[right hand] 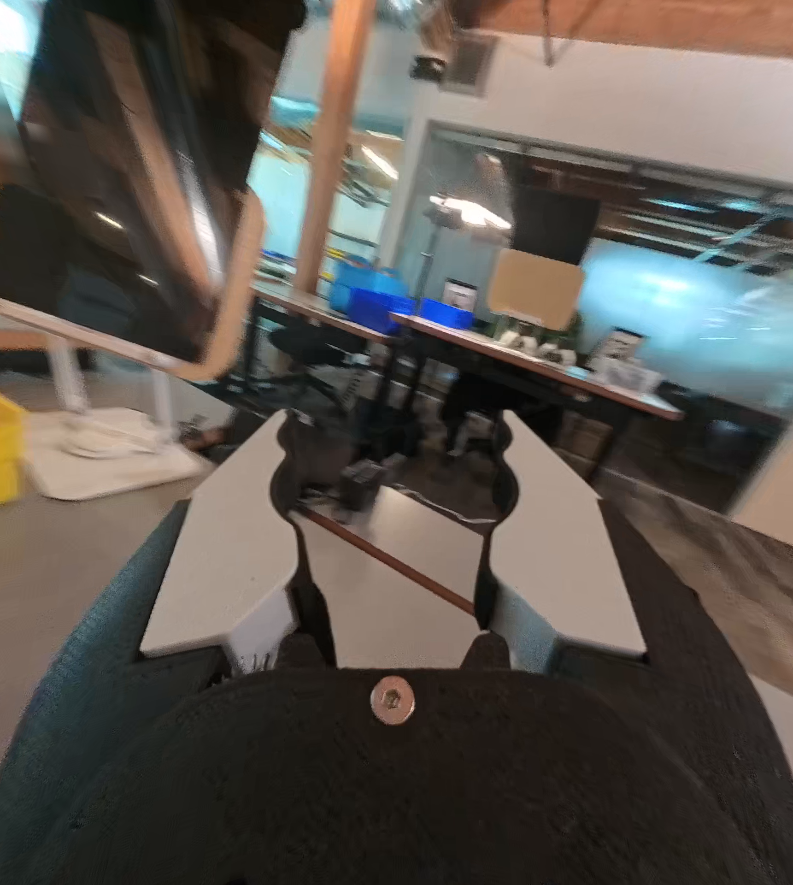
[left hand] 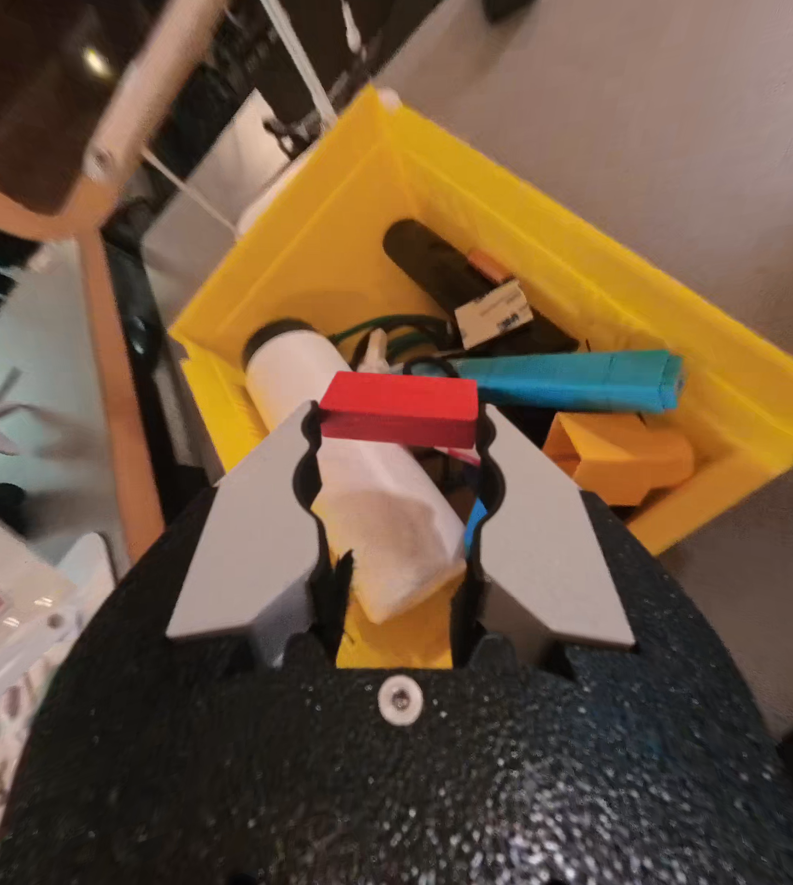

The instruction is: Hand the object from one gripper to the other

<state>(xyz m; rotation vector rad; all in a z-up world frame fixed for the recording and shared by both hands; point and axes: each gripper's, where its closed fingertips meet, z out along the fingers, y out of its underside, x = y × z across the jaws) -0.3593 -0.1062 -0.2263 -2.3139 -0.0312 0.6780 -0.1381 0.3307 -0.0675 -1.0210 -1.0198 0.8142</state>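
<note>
red block [left hand: 399,409] | clamped in left tool [left hand: 399,421] above yellow bin [left hand: 576,268] | right tool [right hand: 396,431] spread, empty

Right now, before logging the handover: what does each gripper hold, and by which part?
The left gripper pinches the red block by its two short ends, at the fingertips. The right gripper is open and holds nothing.

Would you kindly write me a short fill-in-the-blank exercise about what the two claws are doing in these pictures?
1. The left claw is shut on a block whose colour is ____.
2. Below that block sits an open bin coloured ____.
3. The long bar lying in the bin is ____.
4. The right claw holds ____ between its fingers.

Missing words: red; yellow; blue; nothing
</note>
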